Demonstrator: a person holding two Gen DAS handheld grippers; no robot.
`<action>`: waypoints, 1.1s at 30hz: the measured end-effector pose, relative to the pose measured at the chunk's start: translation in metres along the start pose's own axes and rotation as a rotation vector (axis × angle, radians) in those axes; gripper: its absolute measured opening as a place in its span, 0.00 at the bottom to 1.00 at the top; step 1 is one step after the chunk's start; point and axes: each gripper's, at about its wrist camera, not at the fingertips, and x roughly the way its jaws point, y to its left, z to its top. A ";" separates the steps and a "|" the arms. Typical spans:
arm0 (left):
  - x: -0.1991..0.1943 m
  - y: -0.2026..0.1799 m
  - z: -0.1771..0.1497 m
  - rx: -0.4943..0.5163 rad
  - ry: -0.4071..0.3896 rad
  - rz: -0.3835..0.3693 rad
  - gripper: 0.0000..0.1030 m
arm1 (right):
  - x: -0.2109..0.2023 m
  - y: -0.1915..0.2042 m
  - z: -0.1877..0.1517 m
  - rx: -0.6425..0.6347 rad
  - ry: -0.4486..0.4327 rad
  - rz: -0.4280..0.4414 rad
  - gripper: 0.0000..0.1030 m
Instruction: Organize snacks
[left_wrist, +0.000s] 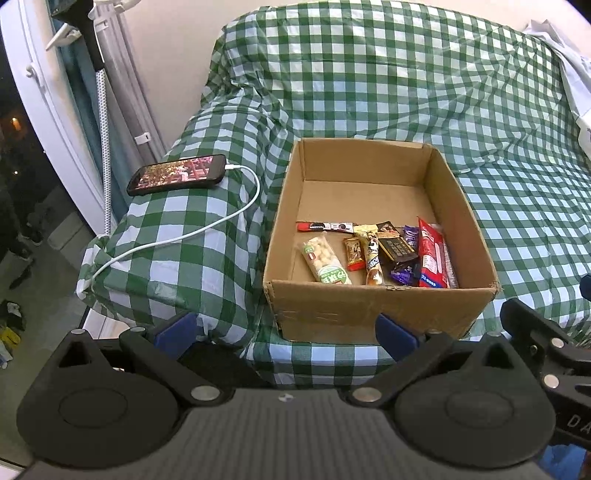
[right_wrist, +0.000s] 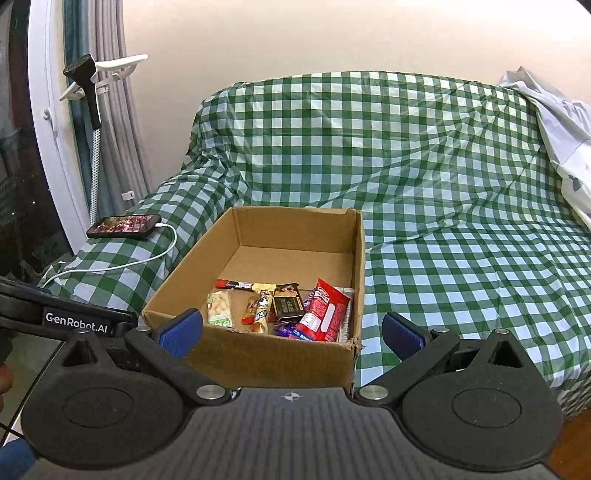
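An open cardboard box (left_wrist: 373, 306) (right_wrist: 258, 354) sits on a sofa covered in green checked cloth. Several wrapped snacks lie along its near end: a green peanut pack (left_wrist: 325, 260) (right_wrist: 219, 308), a red packet (left_wrist: 431, 258) (right_wrist: 325, 310), a dark chocolate bar (left_wrist: 397, 245) (right_wrist: 288, 301) and purple sweets (left_wrist: 402, 275). My left gripper (left_wrist: 286, 328) hangs open just before the box's near wall, nothing between its blue pads. My right gripper (right_wrist: 291, 330) is open too, straddling the box's near right corner, empty.
A phone (left_wrist: 177, 174) (right_wrist: 123, 226) with a lit screen lies on the sofa's left armrest, its white cable (left_wrist: 184, 236) trailing down. A garment steamer (right_wrist: 86, 92) stands by the curtain at left. White fabric (right_wrist: 561, 140) drapes the sofa's right end. The other gripper's body (right_wrist: 74, 317) shows at left.
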 end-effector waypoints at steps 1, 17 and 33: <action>0.000 0.000 0.000 0.000 0.000 -0.002 1.00 | 0.000 0.000 0.000 0.000 0.001 0.000 0.99; 0.006 -0.003 -0.002 0.009 0.023 -0.014 1.00 | 0.007 -0.002 -0.002 0.002 0.031 0.006 0.99; 0.009 -0.005 -0.002 0.016 0.034 -0.016 1.00 | 0.007 -0.004 -0.001 0.002 0.036 0.005 0.99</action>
